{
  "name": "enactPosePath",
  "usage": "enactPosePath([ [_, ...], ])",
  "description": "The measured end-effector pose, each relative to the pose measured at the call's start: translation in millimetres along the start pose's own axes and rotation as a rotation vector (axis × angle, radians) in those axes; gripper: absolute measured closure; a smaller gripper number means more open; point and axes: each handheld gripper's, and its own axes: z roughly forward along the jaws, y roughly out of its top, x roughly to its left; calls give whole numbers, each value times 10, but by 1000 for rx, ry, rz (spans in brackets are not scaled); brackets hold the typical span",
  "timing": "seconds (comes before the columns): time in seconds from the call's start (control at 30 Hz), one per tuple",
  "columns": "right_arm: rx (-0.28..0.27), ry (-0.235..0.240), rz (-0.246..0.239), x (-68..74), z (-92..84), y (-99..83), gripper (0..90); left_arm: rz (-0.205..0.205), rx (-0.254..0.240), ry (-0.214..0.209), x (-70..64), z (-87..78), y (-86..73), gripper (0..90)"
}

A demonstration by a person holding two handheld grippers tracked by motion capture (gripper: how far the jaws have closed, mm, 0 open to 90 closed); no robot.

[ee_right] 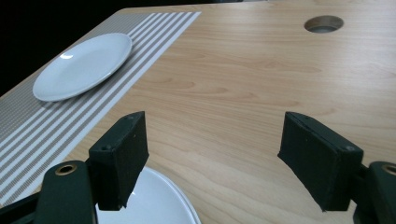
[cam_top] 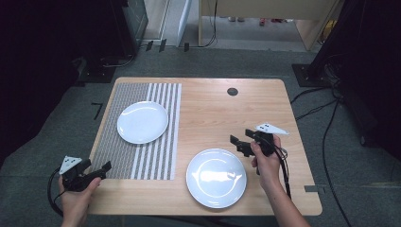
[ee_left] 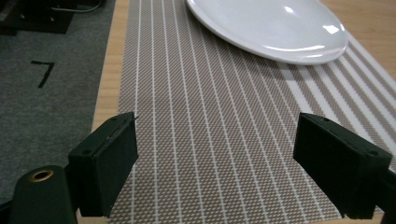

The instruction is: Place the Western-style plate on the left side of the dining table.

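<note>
- The table [cam_top: 208,118] is a pale wooden top with a cable hole [cam_top: 232,91] near its far edge; there is plenty of bare wood between the two plates, so any carry should cross that stretch, low and level
- The striped placemat [cam_top: 142,137] covers the left part of the table, and one white plate [cam_top: 142,122] already sits on its far half; the near half of the mat is free, and looks like the sensible landing spot
- The near plate [cam_top: 216,177] lies straight on the wood by the front edge, just right of the mat and apart from it; judging by the layout, this is the piece being gone for
- The right tool [cam_top: 243,142] hovers just past that plate's far right rim, its black pads standing wide with nothing between them; in the right gripper view the rim [ee_right: 159,200] shows under the left pad
- To do it well, I would drop one pad under the lip and one on top, then close firmly, since glazed china slips
- The left tool [cam_top: 97,172] waits at the mat's near left corner, also spread wide and empty; it could pin the mat so that it does not slide
</note>
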Motion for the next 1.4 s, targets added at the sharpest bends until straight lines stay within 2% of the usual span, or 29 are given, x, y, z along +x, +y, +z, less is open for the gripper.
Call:
enactPosePath([
  [0.33, 8, -61, 35, -285, -212, -204, 235, 37, 17, 65, 28, 5, -104, 144],
  [0.5, 13, -88, 34, -395, -313, -305, 232, 37, 36, 69, 17, 31, -126, 145],
  [0.87, 30, -155, 78, -657, -550, -508, 232, 58, 75, 86, -34, 94, -147, 150],
  [1.07, 38, -196, 105, -800, -685, -649, 228, 59, 75, 93, -44, 99, -147, 154],
  [1.2, 52, -214, 101, -853, -762, -718, 223, 70, 80, 107, -60, 106, -147, 157],
  [1.4, 73, -245, 107, -948, -880, -848, 221, 67, 80, 105, -58, 105, -148, 157],
])
